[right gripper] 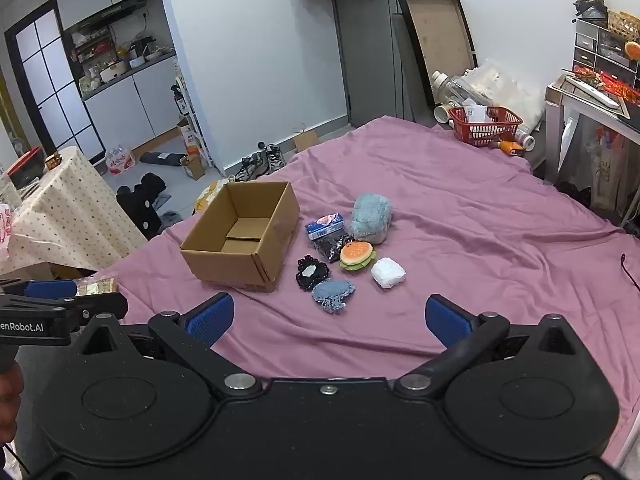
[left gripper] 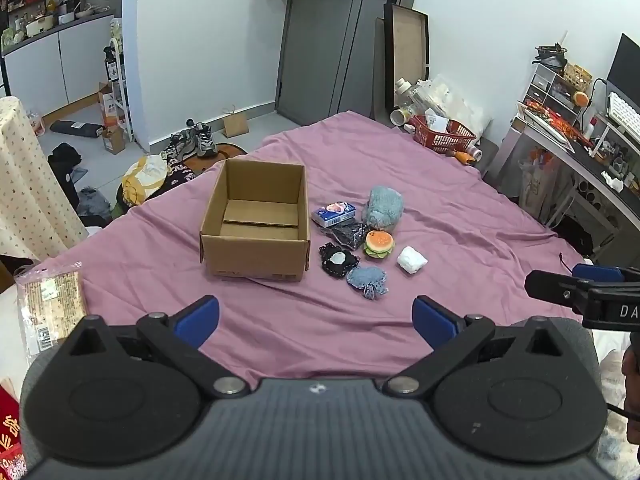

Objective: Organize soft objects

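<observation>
An open, empty cardboard box (left gripper: 256, 220) (right gripper: 240, 236) stands on the purple bedsheet (left gripper: 460, 208) (right gripper: 480, 208). Right of it lie several soft items: a fluffy blue bundle (left gripper: 383, 208) (right gripper: 371, 218), a blue tissue pack (left gripper: 334, 214) (right gripper: 325, 225), a black packet (left gripper: 349, 235), a burger plush (left gripper: 379, 243) (right gripper: 357, 255), a white bundle (left gripper: 412, 260) (right gripper: 388, 273), a black lace pouch (left gripper: 338, 261) (right gripper: 312, 271) and a blue crochet piece (left gripper: 368, 281) (right gripper: 333, 295). My left gripper (left gripper: 316, 320) is open and empty near the bed's front edge. My right gripper (right gripper: 330, 322) is open and empty beside it.
A red basket (left gripper: 444, 133) (right gripper: 486, 125) with bottles sits at the bed's far corner. A desk (left gripper: 580, 148) stands on the right, a cloth-covered table (right gripper: 60, 216) on the left. A packaged item (left gripper: 52, 304) lies at the bed's near left. Shoes (left gripper: 196, 140) and clothes lie on the floor.
</observation>
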Available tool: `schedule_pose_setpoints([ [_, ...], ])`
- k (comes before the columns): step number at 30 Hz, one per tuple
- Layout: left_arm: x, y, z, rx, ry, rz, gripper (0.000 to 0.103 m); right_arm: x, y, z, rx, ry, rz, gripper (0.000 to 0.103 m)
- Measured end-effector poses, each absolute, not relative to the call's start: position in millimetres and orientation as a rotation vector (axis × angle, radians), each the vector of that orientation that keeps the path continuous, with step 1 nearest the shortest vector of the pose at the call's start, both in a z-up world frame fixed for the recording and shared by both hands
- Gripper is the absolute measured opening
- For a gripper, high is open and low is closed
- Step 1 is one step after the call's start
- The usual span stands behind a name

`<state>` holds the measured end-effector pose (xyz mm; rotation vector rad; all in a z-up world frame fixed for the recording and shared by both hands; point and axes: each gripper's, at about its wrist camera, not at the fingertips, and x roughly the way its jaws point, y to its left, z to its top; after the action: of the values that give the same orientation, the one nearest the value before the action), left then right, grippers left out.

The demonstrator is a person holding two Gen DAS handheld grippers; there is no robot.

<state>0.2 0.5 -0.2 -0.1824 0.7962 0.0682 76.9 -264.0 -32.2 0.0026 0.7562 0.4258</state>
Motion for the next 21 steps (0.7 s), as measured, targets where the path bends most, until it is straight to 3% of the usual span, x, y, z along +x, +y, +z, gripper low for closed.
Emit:
schedule_pose_setpoints([
  [21, 0.1, -0.6, 8.8, -0.182, 0.78, 0.063, 0.102, 75.1, -265.1, -26.1, 0.001, 0.749, 0.421, 0.103],
])
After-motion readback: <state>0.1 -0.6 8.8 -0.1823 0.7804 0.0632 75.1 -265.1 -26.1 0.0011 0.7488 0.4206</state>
